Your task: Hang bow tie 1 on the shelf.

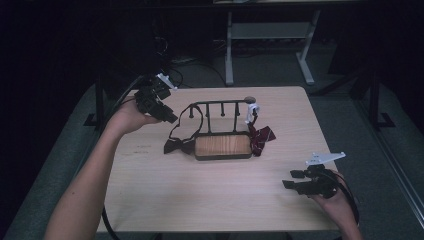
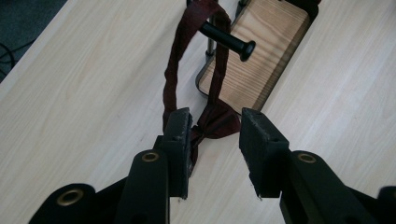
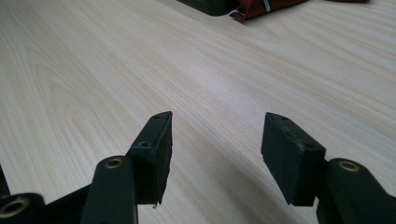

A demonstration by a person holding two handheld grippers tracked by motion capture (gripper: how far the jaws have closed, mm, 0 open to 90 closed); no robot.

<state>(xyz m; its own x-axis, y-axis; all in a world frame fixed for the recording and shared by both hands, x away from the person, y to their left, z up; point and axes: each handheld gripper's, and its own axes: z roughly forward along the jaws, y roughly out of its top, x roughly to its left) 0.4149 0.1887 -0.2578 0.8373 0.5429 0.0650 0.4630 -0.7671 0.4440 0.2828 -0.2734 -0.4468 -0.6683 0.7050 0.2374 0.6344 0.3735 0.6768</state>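
Bow ties: you have two; one dark bow tie (image 2: 215,122) hangs by its strap from the rack (image 1: 220,103) peg, resting on the table (image 1: 200,195); one red bow tie (image 1: 262,137) lies by the rack's right end.
Left gripper (image 2: 215,140): your jaws stand apart around the dark bow, not pressing it.
Right gripper (image 3: 215,144): your jaws stand wide, holding nothing.

Dark maroon bow tie (image 2: 215,122) with matching strap; black rack (image 1: 216,104) over a light striped-grain wooden base (image 1: 223,145); pale wood-grain table (image 1: 200,190); at three o'clock, a red patterned tie (image 1: 262,138); black left gripper (image 2: 215,140).
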